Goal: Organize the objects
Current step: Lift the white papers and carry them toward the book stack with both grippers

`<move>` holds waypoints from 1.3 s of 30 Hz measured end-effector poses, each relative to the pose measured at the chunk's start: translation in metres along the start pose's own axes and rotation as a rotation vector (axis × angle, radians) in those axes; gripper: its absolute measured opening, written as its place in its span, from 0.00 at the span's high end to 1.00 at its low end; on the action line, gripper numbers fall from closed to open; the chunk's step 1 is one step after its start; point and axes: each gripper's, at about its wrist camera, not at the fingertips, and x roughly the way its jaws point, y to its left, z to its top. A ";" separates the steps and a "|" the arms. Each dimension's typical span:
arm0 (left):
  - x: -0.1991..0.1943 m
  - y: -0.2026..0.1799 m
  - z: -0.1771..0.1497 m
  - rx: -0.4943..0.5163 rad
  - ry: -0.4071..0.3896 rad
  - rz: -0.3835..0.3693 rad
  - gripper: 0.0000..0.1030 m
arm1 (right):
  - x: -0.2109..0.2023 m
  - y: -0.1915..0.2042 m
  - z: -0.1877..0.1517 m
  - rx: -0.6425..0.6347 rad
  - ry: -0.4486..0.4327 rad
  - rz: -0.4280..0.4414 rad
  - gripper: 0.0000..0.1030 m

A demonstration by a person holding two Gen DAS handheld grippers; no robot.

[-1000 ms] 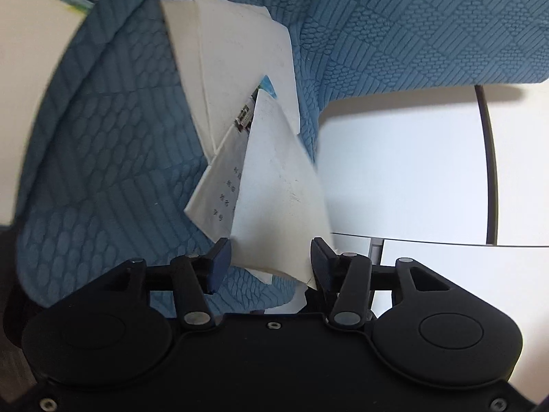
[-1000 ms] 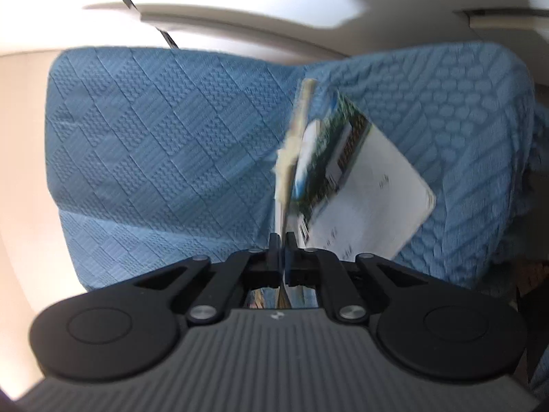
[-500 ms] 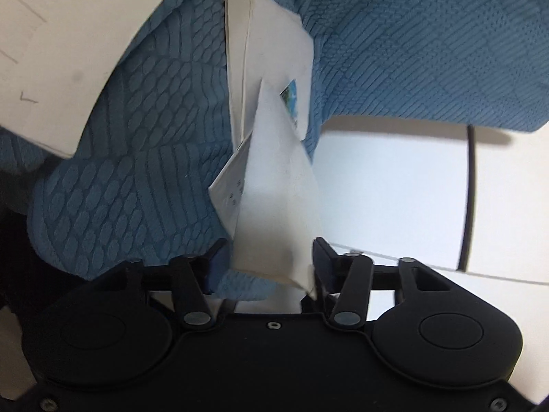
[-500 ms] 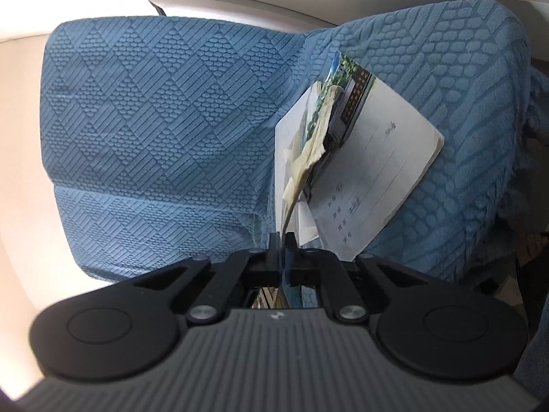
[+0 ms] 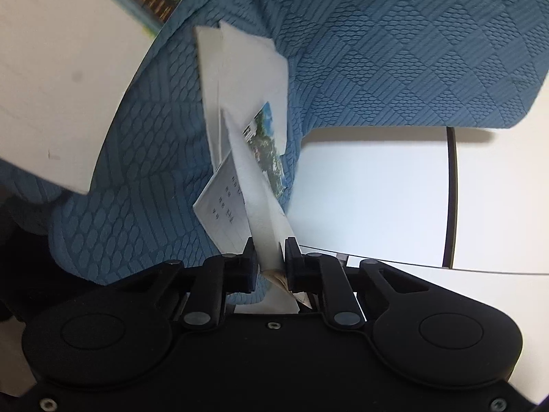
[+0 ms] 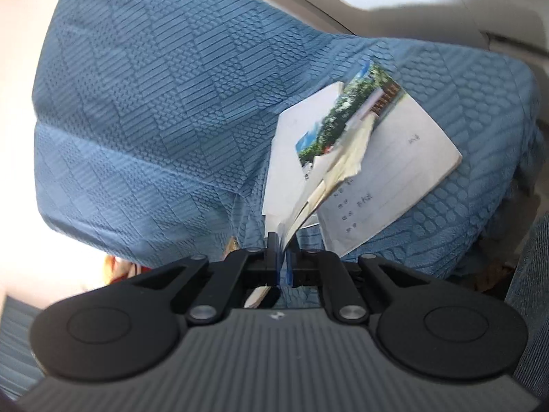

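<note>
Pinching a bundle of papers [image 5: 264,240] between them, the fingers of the left gripper [image 5: 268,255] have just been closing, and the sheets now fill the narrow gap from pad to pad — the lower corner of the bundle pokes out behind the fingertips toward the gripper body. From that grip the papers fan upward and away: white sheets, a lined form with printed characters [image 5: 224,206] on the left side, and a card with a colour photo of trees and sky [image 5: 266,147] tucked in on the right. Behind them hangs a blue quilted cover [image 5: 394,51], and a white panelled surface [image 5: 370,189] shows to the right. A large white sheet with a photo strip at its top edge [image 5: 61,86] fills the upper left of that view, close to the lens.

In the right wrist view the right gripper [image 6: 280,257] is likewise clamped — its fingers nearly meet on the thin lower edge of a sheaf of papers [image 6: 308,202], which rises up and to the right from the fingertips. A photo card [image 6: 343,120] and a lined form [image 6: 394,178] spread from it against the blue quilted cover [image 6: 154,103]; this view is somewhat blurred.
</note>
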 end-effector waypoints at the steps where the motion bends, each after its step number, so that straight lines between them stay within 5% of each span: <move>1: -0.004 -0.005 0.000 0.022 -0.007 0.008 0.86 | 0.000 0.005 -0.002 -0.016 -0.001 -0.007 0.92; 6: -0.032 -0.030 0.003 0.089 -0.032 -0.022 0.87 | -0.009 0.036 -0.013 -0.085 -0.027 -0.011 0.92; 23: -0.165 -0.113 0.036 0.235 -0.202 -0.124 0.86 | -0.008 0.159 -0.034 -0.209 -0.008 0.179 0.91; 39: -0.242 -0.064 0.071 0.191 -0.293 -0.116 0.86 | 0.050 0.207 -0.089 -0.262 0.148 0.219 0.90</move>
